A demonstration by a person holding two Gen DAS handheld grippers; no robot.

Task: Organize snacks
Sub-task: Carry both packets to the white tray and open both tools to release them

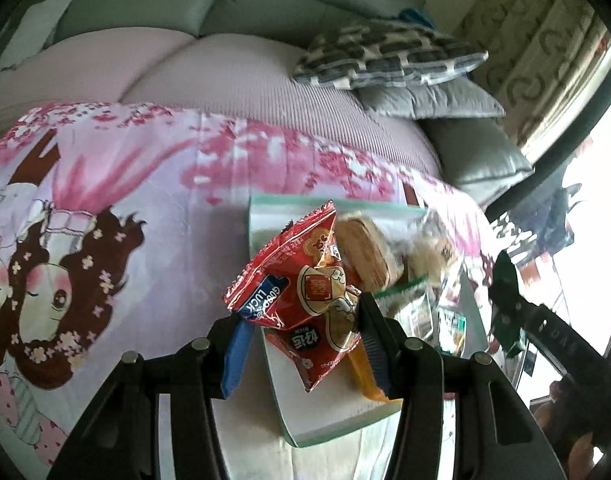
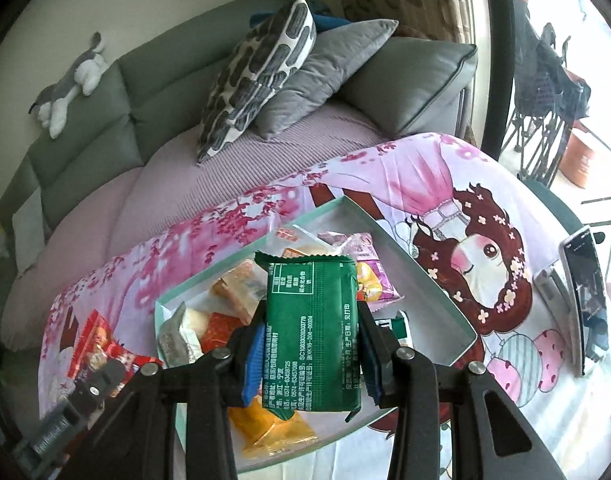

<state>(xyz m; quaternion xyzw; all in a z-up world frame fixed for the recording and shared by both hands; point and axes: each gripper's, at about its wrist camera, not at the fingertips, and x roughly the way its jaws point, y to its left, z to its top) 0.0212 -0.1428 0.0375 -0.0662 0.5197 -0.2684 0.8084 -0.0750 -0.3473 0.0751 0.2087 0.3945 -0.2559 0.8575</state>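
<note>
My left gripper [image 1: 301, 336] is shut on a red snack packet [image 1: 301, 292] and holds it above the near end of a shallow mint-green tray [image 1: 325, 424]. The packet also shows at the left of the right wrist view [image 2: 105, 354]. My right gripper [image 2: 311, 340] is shut on a green snack packet [image 2: 311, 336] and holds it upright above the same tray [image 2: 437, 292]. In the tray lie several wrapped snacks: an orange packet [image 2: 273, 428], a pink-purple packet [image 2: 365, 268], a grey-white packet [image 2: 177, 332] and biscuit packs [image 2: 237, 284]. The right gripper with its green packet shows at the right of the left wrist view [image 1: 505, 300].
The tray sits on a table under a pink cartoon-print cloth [image 2: 465, 208]. A phone [image 2: 587, 300] stands propped at the table's right side. Behind is a grey sofa with a lilac cover [image 2: 153, 184], cushions [image 2: 257, 76] and a plush toy [image 2: 69, 88]. A window is at the right.
</note>
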